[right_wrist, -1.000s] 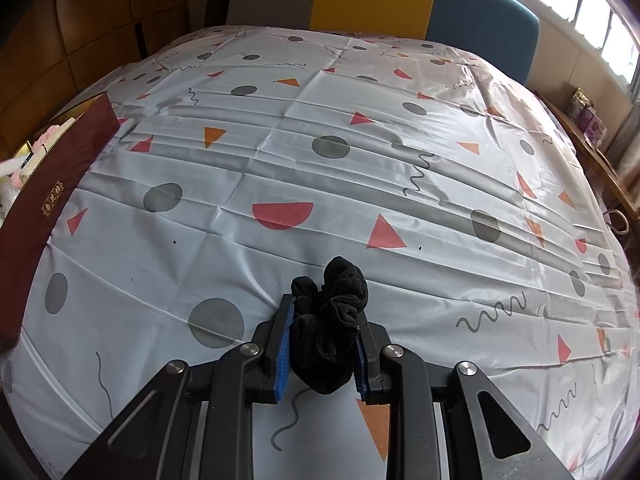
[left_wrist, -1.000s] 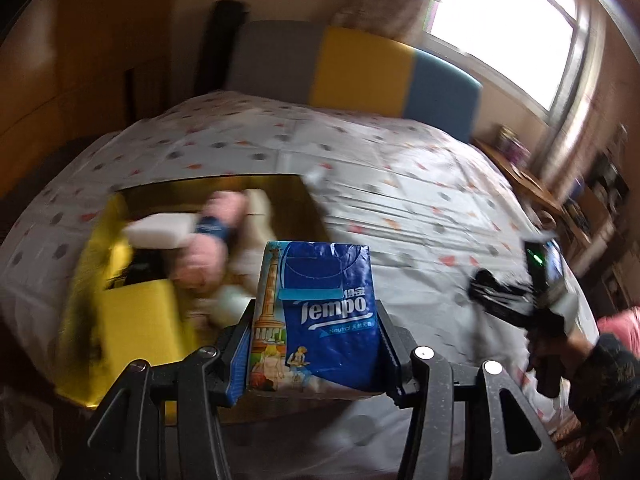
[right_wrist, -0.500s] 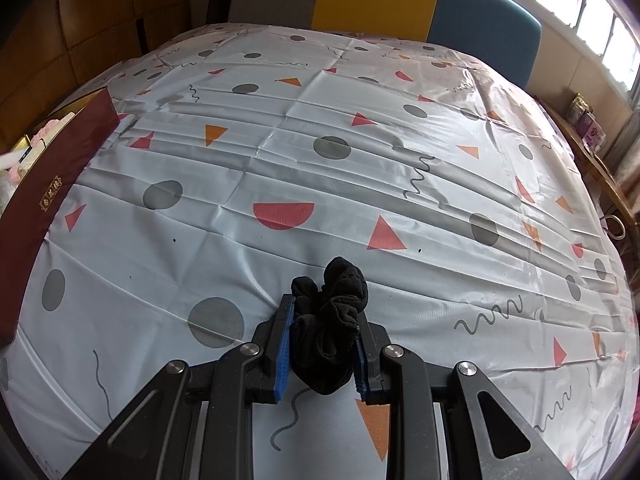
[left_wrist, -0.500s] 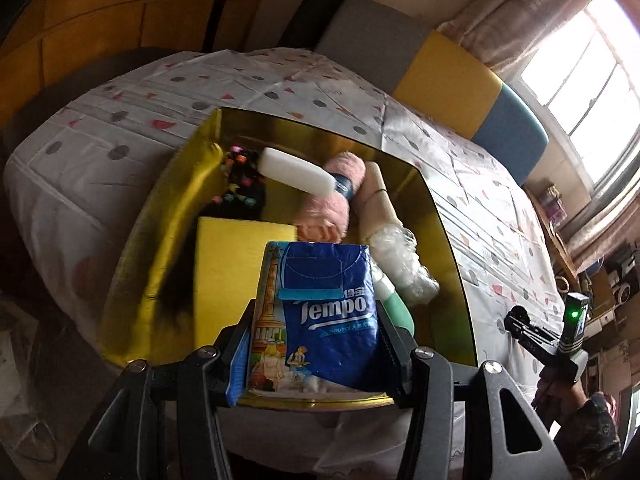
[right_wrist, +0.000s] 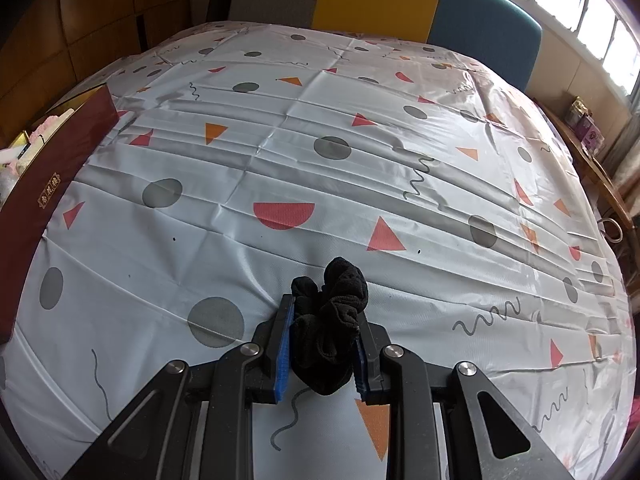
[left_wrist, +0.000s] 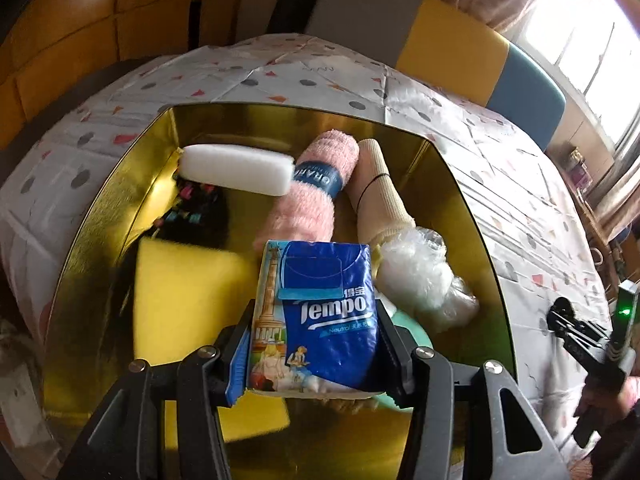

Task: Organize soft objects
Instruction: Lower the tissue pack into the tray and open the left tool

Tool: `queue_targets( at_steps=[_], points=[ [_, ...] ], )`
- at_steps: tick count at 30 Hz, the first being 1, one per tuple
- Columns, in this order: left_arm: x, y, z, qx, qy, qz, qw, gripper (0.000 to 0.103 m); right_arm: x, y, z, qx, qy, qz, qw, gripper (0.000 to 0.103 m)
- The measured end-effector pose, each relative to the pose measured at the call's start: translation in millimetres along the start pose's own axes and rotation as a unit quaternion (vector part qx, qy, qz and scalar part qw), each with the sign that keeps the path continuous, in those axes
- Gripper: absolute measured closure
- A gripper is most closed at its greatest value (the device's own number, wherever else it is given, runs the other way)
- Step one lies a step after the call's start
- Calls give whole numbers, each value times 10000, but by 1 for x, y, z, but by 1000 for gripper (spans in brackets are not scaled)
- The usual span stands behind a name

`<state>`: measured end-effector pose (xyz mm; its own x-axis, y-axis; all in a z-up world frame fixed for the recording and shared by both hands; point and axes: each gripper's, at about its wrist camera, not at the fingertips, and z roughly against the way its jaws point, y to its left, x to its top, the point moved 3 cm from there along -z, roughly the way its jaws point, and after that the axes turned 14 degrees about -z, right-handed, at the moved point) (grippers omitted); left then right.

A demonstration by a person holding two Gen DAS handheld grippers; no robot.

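Tempo tissue pack (left_wrist: 320, 312) sits clamped upright between the left gripper's (left_wrist: 316, 356) pads, held above the near end of the gold box (left_wrist: 80, 256). Beyond it in the box lie a yellow sponge (left_wrist: 188, 304), pink towel roll (left_wrist: 312, 192) and white foam block (left_wrist: 236, 168). Right gripper (right_wrist: 322, 350) pinches a black sock (right_wrist: 328, 320) over the patterned tablecloth (right_wrist: 320, 184), well right of the box.

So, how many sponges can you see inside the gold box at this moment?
2. A white sponge lies at the far left of the gold box, over a dark item. A yellow sponge lies nearer, on the left side. The tissue pack may hide others.
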<state>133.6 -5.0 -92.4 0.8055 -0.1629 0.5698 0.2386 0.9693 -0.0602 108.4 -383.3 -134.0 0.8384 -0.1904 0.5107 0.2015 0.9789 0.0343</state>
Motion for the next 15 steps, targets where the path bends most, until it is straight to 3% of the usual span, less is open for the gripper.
queue_targets(
  at_steps=[4,15],
  points=[
    [4,1,-2,-48,11,43,10000,50,0,0,0,-6,-2,3,10000,77],
    [-5,3,5,364,38,-180,9992,49,0,-1,0,-27,-8,23,10000,77]
  ],
)
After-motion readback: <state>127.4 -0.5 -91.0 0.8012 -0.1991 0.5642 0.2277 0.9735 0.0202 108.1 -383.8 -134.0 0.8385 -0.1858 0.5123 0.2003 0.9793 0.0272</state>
